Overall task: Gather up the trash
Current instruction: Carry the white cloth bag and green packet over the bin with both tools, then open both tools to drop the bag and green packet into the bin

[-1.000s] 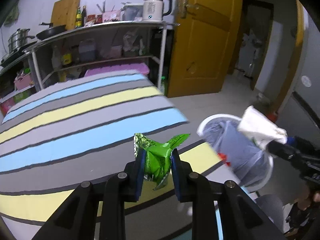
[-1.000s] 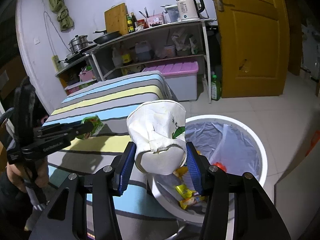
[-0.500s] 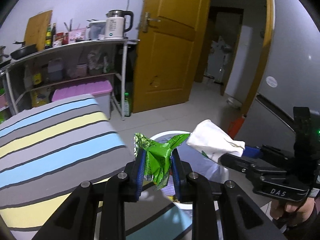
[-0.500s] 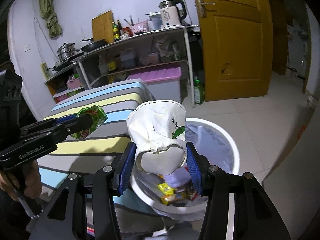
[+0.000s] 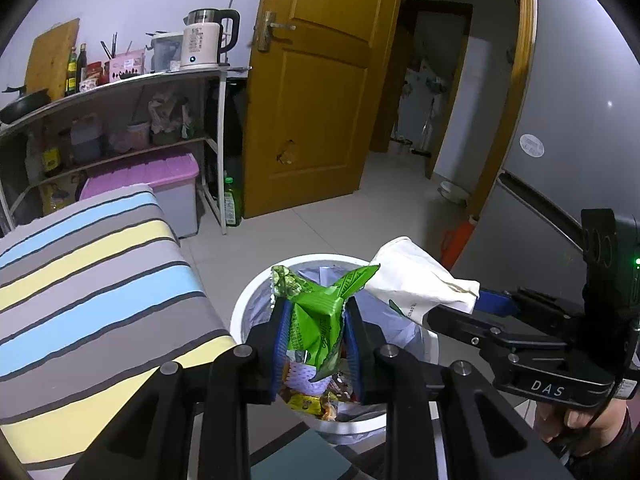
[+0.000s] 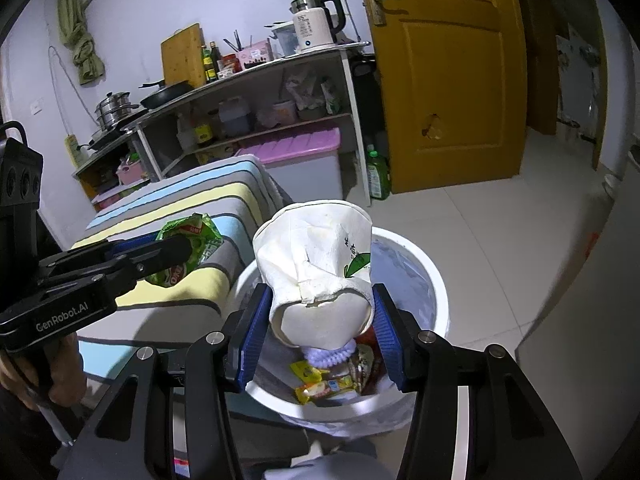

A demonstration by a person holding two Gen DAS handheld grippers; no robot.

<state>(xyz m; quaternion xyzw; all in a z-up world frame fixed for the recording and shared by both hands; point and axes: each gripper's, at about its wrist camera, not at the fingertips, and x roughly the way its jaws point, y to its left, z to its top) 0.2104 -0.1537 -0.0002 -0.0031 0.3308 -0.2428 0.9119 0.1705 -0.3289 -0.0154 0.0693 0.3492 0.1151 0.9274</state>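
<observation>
Both grippers have swung off the striped tabletop and now hang over the white bin (image 5: 256, 300), which a second ago lay off to the right of the left wrist view. Left gripper (image 5: 316, 344) has a crumpled green wrapper (image 5: 320, 316) between its blue pads, and its jaws are opening, though the wrapper has not dropped and the pads look to be touching it on both sides. Right gripper (image 6: 320, 320) is clenched on a squashed white paper cup (image 6: 316, 264), held with its mouth tipped toward the far side, right above the bin's opening.

Inside the bin, on its lining bag, lie several small packets in yellow and red (image 6: 320, 384) and a pale purple ruffled item, so part of the collecting seems done already. What is left, as I judge it, is the release of these two pieces into the bin. The near part of the striped table (image 5: 100, 280) shows no further litter, but much of it is out of view, so I cannot say whether more remains.
</observation>
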